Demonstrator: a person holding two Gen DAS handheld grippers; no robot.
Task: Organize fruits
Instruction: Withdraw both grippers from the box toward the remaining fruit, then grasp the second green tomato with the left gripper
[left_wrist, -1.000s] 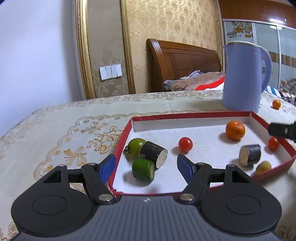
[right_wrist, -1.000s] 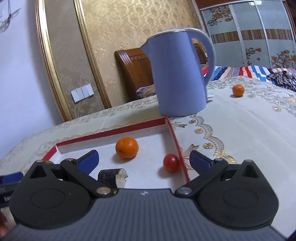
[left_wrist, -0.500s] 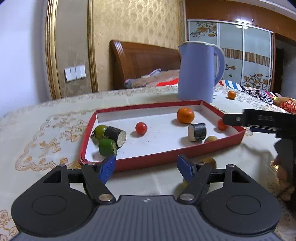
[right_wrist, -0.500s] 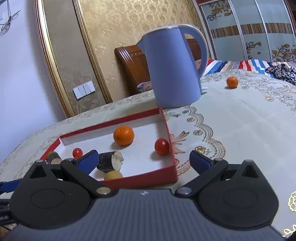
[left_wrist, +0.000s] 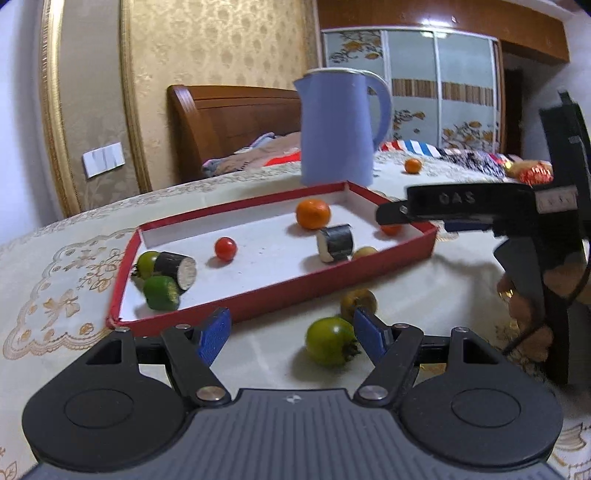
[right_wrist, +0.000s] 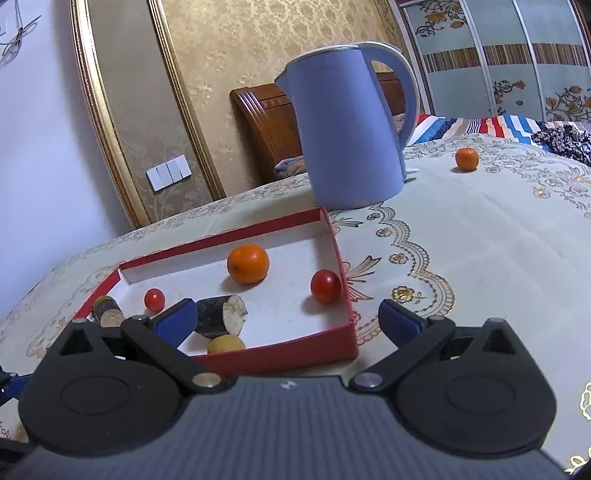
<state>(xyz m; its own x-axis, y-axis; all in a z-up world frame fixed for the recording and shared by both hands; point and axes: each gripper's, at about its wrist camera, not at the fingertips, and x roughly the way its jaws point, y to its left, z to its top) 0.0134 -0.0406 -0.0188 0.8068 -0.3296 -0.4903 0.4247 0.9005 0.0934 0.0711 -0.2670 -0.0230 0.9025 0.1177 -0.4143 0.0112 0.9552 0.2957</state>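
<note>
A red-rimmed white tray (left_wrist: 280, 302) (right_wrist: 295, 356) holds an orange (left_wrist: 313, 213) (right_wrist: 248, 263), red tomatoes (left_wrist: 225, 248) (right_wrist: 325, 286), dark cut pieces (left_wrist: 335, 242) (right_wrist: 220, 316), green fruits (left_wrist: 161, 292) and a small yellow fruit (right_wrist: 225, 344). A green tomato (left_wrist: 330, 340) and a yellowish fruit (left_wrist: 357, 301) lie on the cloth in front of the tray. My left gripper (left_wrist: 291, 334) is open and empty, just before the green tomato. My right gripper (right_wrist: 288, 319) is open and empty over the tray's near right corner; it also shows in the left wrist view (left_wrist: 461, 210).
A blue kettle (left_wrist: 338, 129) (right_wrist: 351, 129) stands behind the tray. A lone orange (right_wrist: 466, 159) (left_wrist: 412, 165) lies far right on the embroidered tablecloth (right_wrist: 480, 240). A wrapped item (left_wrist: 530, 171) lies at the far right. A bed stands behind the table.
Both grippers have pulled back from the tray toward the table's front. The green tomato and yellowish fruit on the cloth have come into the left wrist view.
</note>
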